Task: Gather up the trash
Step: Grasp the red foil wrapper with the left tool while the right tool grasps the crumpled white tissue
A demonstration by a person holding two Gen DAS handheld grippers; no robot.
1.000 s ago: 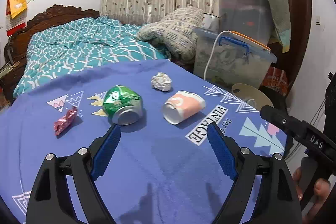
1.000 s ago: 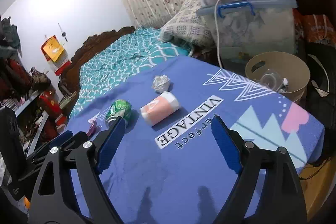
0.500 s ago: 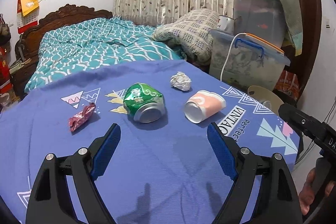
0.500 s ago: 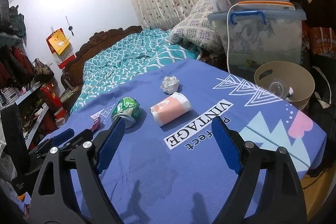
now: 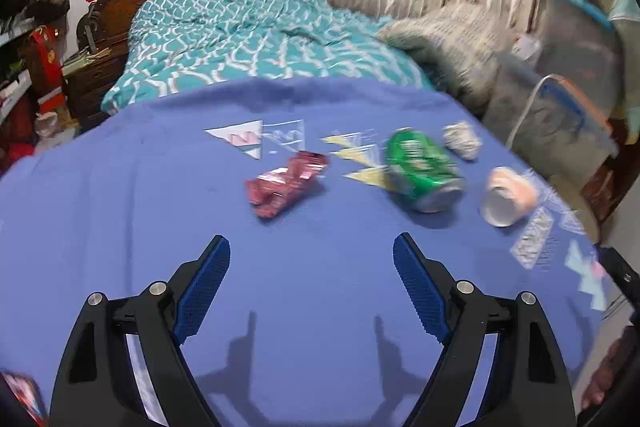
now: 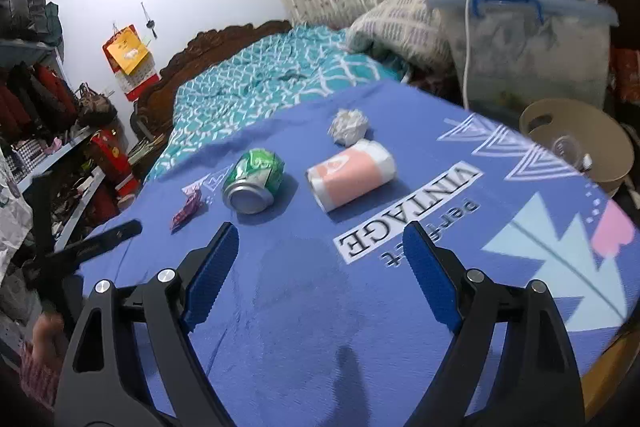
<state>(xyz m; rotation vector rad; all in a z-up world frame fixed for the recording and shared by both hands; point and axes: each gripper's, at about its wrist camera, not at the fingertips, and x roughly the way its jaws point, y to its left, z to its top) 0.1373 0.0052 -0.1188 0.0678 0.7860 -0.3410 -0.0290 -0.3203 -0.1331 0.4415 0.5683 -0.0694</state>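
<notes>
Several pieces of trash lie on a blue cloth-covered table (image 5: 120, 211): a red crumpled wrapper (image 5: 286, 183), a dented green can (image 5: 422, 169) on its side, a pink paper cup (image 5: 508, 197) on its side and a white paper ball (image 5: 462, 139). My left gripper (image 5: 311, 281) is open and empty, just short of the wrapper. My right gripper (image 6: 320, 269) is open and empty, short of the can (image 6: 254, 179) and cup (image 6: 352, 175). The wrapper (image 6: 188, 209) and paper ball (image 6: 349, 126) also show in the right wrist view.
A beige bin (image 6: 576, 143) with some trash stands off the table's far right corner. A clear storage box (image 6: 532, 47) with a white cable sits behind it. A bed with a teal quilt (image 5: 248, 39) lies beyond the table. Shelves (image 6: 44, 131) stand at left.
My left gripper has swung left, so the wrapper is now ahead of it and the can and cup sit to its right. My right gripper has moved slightly closer to the trash.
</notes>
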